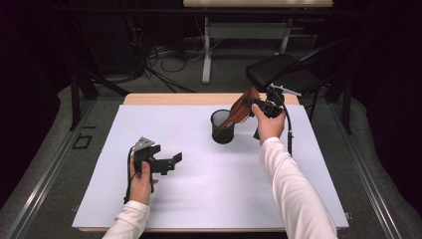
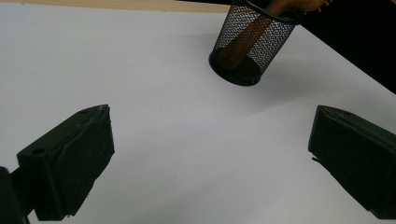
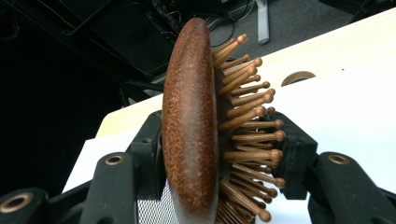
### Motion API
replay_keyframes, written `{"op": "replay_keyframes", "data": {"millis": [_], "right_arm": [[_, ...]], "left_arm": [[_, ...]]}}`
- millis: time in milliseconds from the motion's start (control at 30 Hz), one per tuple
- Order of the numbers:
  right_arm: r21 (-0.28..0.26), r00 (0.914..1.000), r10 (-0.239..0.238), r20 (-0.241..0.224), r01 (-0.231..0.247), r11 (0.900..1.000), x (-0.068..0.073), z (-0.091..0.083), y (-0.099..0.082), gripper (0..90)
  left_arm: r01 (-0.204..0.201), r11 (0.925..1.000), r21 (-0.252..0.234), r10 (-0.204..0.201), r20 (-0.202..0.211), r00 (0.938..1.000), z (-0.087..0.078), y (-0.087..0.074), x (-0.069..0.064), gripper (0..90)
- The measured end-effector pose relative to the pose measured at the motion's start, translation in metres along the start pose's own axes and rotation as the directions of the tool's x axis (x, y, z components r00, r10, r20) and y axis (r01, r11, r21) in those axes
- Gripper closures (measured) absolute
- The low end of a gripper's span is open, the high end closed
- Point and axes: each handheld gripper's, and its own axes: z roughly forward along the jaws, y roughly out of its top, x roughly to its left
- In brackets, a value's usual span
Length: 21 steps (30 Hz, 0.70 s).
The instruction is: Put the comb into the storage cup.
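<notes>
A brown wooden hairbrush (image 1: 241,110) with wooden pins leans with its handle inside a black mesh cup (image 1: 222,127) at the middle back of the white mat. My right gripper (image 1: 259,104) is shut on the brush head. In the right gripper view one jaw lies against the brush's (image 3: 191,126) smooth back and the other against its pins, with the cup's mesh (image 3: 152,210) just below. My left gripper (image 1: 174,162) hovers open over the mat at the left front, nothing between its jaws. In the left gripper view the cup (image 2: 252,42) stands ahead with the brush handle (image 2: 245,39) inside.
The white mat (image 1: 209,184) covers most of the wooden table (image 1: 164,98). A black chair (image 1: 283,72) stands behind the table's far right corner. A desk leg (image 1: 206,50) and floor cables lie farther back.
</notes>
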Motion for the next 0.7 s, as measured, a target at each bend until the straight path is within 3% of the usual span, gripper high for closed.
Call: {"op": "replay_keyframes", "data": {"millis": [167, 700], "right_arm": [[-0.001, 0.9999, 0.008, -0.008, -0.008, 1.0000, 0.0003, 0.0004, 0.0000, 40.4], [-0.026, 0.9977, -0.066, -0.015, 0.066, 0.9975, 0.0024, 0.0028, -0.0009, 33.6]], "left_arm": [[0.002, 1.0000, 0.001, -0.002, -0.001, 1.0000, 0.0002, -0.0001, 0.0000, 0.3], [0.006, 1.0000, 0.002, -0.006, 0.000, 1.0000, 0.0005, -0.0003, 0.0002, 0.3]]}}
